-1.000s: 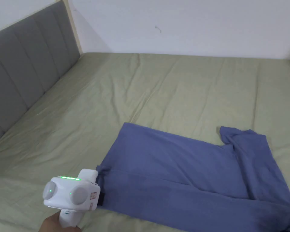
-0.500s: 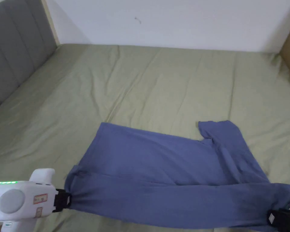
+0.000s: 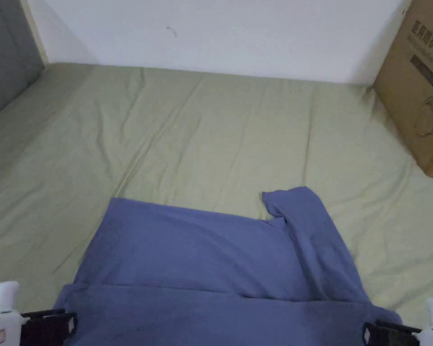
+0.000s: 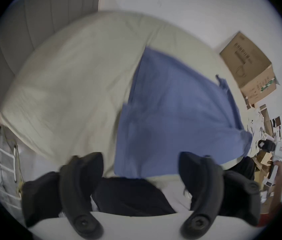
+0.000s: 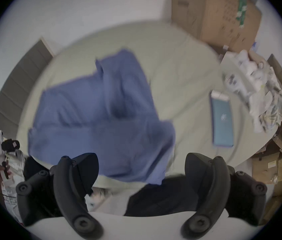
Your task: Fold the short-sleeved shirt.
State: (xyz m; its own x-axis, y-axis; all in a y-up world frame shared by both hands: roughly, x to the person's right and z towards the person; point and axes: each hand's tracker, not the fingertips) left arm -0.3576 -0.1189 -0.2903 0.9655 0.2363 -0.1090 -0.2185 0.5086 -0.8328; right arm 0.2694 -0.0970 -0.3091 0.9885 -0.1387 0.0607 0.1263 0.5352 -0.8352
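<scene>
A blue short-sleeved shirt [image 3: 202,257] lies flat on the green bed sheet [image 3: 220,130], with its near part folded over in a band [image 3: 211,315] and one sleeve [image 3: 297,207] pointing away at the right. My left gripper [image 3: 71,325] sits at the shirt's near left corner and my right gripper [image 3: 368,334] at its near right corner. In the left gripper view the left gripper [image 4: 141,171] is open, and the shirt [image 4: 171,113] lies beyond it. The right gripper [image 5: 140,171] is likewise open, short of the shirt [image 5: 102,113].
A big cardboard box [image 3: 418,85] stands at the bed's right side. A grey headboard [image 3: 3,54] is at the far left. A flat blue box [image 5: 222,119] lies on the bed right of the shirt, beside a heap of white items [image 5: 258,88].
Half a second ago both grippers were shut on the near corners of the shirt. Both have let go, opened and drawn back toward the person. The head camera has turned right.
</scene>
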